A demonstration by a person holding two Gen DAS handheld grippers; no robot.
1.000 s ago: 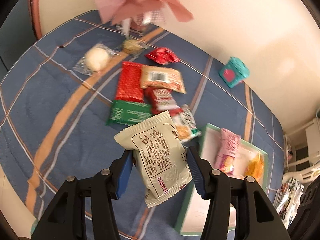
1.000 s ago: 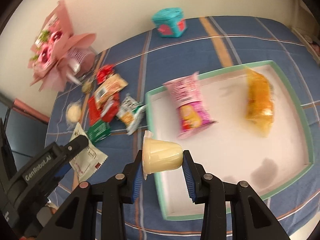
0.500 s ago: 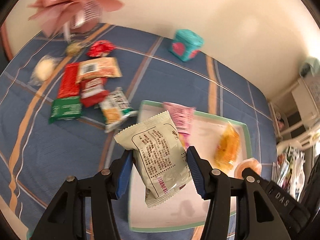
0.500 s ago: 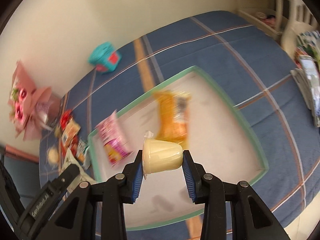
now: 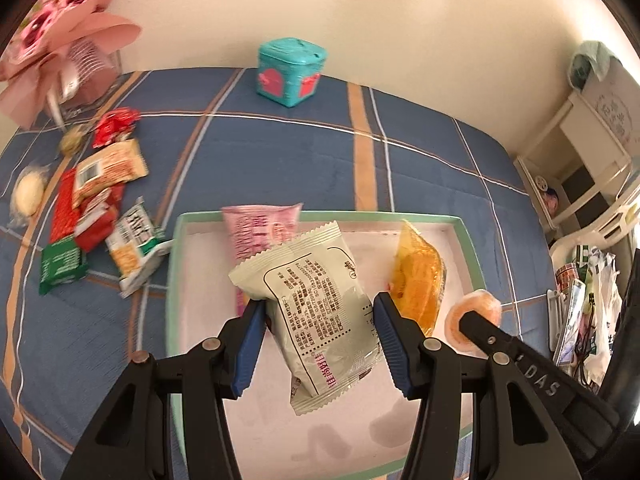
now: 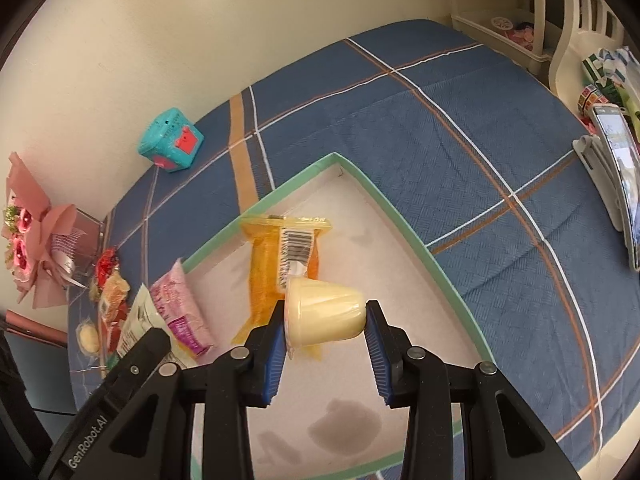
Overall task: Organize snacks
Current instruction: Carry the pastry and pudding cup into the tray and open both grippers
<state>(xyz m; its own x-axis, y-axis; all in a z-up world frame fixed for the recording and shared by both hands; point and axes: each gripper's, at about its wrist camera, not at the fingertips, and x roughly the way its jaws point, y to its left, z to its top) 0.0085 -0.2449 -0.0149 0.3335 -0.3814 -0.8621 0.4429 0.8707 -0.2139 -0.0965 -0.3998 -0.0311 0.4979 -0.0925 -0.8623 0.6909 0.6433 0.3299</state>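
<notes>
We've got both grippers loaded and over the tray (image 5: 472, 248). Left gripper (image 5: 318, 334) is clamped on a pale printed snack packet (image 5: 320, 300), jaws pressing its sides, packet hanging above the tray floor. Right gripper (image 6: 325, 322) is clamped on a small yellow jelly cup (image 6: 324, 314), lying sideways between the pads, also above the tray.

Already in the tray: a pink packet (image 5: 256, 228) at the far left side and an orange packet (image 6: 280, 256) toward the far right. So two in, two about to go in, by our read.

Still out on the blue plaid cloth (image 5: 280, 160), left of the tray: a green-and-white packet (image 5: 134, 248) just beside the tray's rim, a green one (image 5: 62, 266), several red ones (image 5: 64, 208), a tan one (image 5: 110, 166), a round white snack (image 5: 28, 198), plus a couple of small pieces farther back. Roughly two thirds of the job left.

Teal box (image 5: 290, 72) and pink bouquet (image 5: 60, 36) sit at the far wall, not snacks.
</notes>
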